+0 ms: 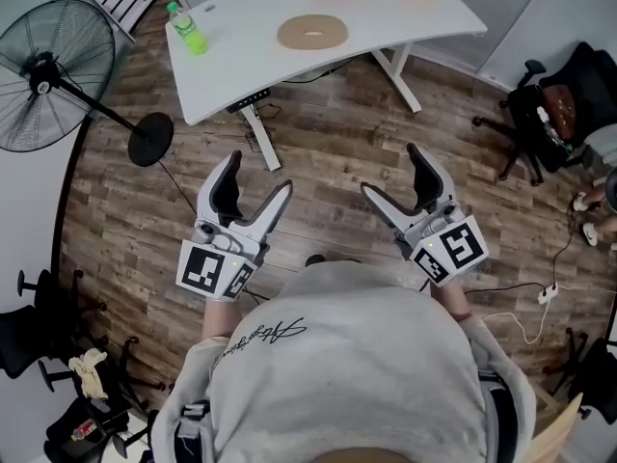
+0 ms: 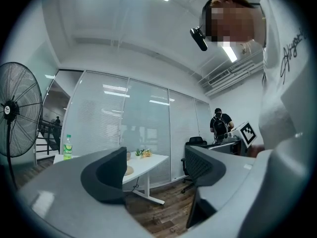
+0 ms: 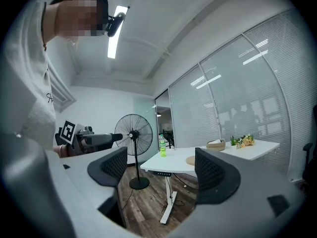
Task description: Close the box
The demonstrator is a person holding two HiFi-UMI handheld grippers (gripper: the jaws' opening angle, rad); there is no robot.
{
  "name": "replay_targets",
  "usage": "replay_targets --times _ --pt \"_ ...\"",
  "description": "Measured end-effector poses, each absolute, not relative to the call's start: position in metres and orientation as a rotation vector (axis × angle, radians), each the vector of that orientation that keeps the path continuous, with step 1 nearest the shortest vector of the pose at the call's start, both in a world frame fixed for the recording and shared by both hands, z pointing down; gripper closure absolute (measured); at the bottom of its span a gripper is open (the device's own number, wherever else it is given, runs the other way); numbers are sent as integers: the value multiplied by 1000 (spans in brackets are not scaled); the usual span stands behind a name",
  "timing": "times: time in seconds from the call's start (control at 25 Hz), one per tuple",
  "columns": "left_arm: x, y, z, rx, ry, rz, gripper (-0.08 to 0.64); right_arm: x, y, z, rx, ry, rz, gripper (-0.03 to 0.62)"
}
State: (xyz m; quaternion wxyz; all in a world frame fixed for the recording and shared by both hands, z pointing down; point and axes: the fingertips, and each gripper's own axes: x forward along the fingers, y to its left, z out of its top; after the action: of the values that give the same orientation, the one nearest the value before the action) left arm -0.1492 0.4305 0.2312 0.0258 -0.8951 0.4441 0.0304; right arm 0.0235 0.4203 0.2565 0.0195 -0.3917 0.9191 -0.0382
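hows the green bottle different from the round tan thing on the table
The green bottle stands upright; the tan disc lies flat. The bottle is at the table's end nearest the fan; the disc lies nearer the middle. Both rest on the white table, apart.

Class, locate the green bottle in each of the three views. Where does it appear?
Head view: green bottle, top left, on the white table.
Left gripper view: green bottle, left edge, just below mid-height.
Right gripper view: green bottle, near centre.
Shared landmark: the standing fan to its left.

Only illegible cursive script (image 1: 258,337) on grey sweatshirt (image 1: 357,369)
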Motion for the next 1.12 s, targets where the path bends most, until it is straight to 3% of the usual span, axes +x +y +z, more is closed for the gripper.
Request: replay_targets --times 0.72,1.12 --pt "-201 433 240 -2770 1297 59 207 -42 423 272 -1263 2853 -131 181" --pt "-200 420 248 -2818 1215 61 207 -43 422 279 -1354 2859 -104 233"
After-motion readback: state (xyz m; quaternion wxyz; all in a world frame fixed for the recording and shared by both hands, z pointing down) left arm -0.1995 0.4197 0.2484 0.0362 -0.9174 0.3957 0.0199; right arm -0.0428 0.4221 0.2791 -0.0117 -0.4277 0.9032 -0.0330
